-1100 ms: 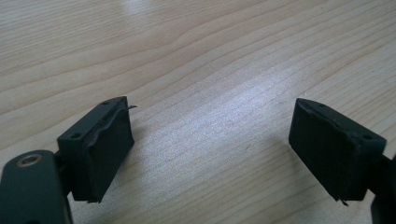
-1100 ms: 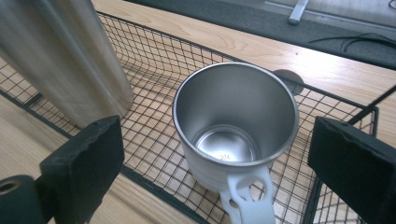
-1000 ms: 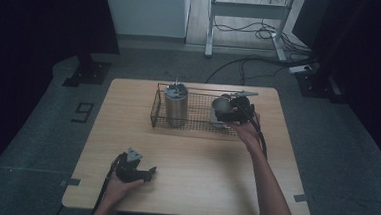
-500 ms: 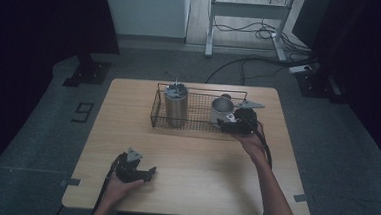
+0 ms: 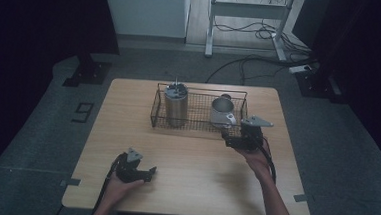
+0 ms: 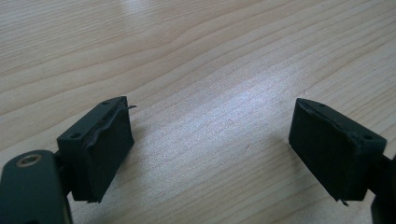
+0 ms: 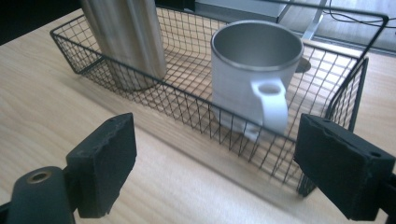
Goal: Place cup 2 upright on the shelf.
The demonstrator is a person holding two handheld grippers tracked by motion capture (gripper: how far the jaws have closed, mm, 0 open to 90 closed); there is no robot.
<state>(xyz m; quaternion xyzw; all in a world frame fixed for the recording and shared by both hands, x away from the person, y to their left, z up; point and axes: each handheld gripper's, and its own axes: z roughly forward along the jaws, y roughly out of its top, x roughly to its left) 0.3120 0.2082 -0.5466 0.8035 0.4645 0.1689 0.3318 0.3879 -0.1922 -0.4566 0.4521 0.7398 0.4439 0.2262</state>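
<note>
A black wire basket (image 5: 197, 128) stands at the back of the wooden table (image 5: 193, 188). In it stand a tall steel tumbler (image 5: 175, 104) on the left and a white mug (image 5: 222, 111) on the right. My right gripper (image 5: 231, 138) is just in front of the basket's right end, clear of it. In the right gripper view the mug (image 7: 254, 79) stands upright behind the mesh (image 7: 187, 107), handle toward me, with the tumbler (image 7: 128, 37) to its left. The right gripper (image 7: 215, 172) has just been closing its jaws, which still stand apart with nothing between them. My left gripper (image 5: 147, 174) rests open near the front left, over bare wood (image 6: 210, 154).
The basket's front wall (image 7: 261, 154) is close ahead of the right jaws. Cables and a metal stand (image 5: 244, 20) lie on the floor beyond the table. Bare tabletop lies between the two hands.
My right hand has drawn back out of the basket toward the table's front, leaving the mug standing inside. The left hand has stayed still.
</note>
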